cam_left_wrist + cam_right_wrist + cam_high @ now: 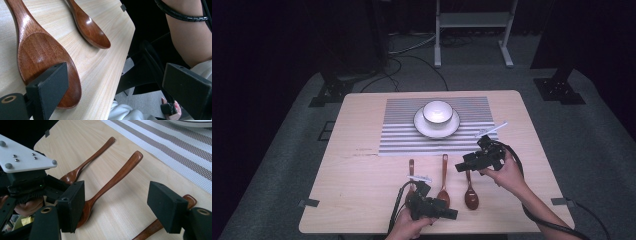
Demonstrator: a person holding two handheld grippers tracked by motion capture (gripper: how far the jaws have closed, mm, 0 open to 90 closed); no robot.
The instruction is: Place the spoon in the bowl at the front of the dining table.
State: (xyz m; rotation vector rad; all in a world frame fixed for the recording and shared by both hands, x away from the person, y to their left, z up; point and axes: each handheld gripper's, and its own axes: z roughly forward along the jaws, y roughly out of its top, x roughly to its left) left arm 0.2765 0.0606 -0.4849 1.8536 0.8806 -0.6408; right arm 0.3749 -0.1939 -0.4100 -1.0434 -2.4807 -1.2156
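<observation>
The left gripper [447,209] and right gripper [468,164] (jaws apart, both empty) are hovering over three wooden spoons [443,181]; each should be straddling one handle squarely.

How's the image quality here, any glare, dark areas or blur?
High view: the table is lit, the surroundings fall to near black, and the picture is soft. Left gripper view: glare spots on the middle spoon and the right spoon; the near jaws look soft. Right gripper view: bright, with the plate rim washed out.
</observation>
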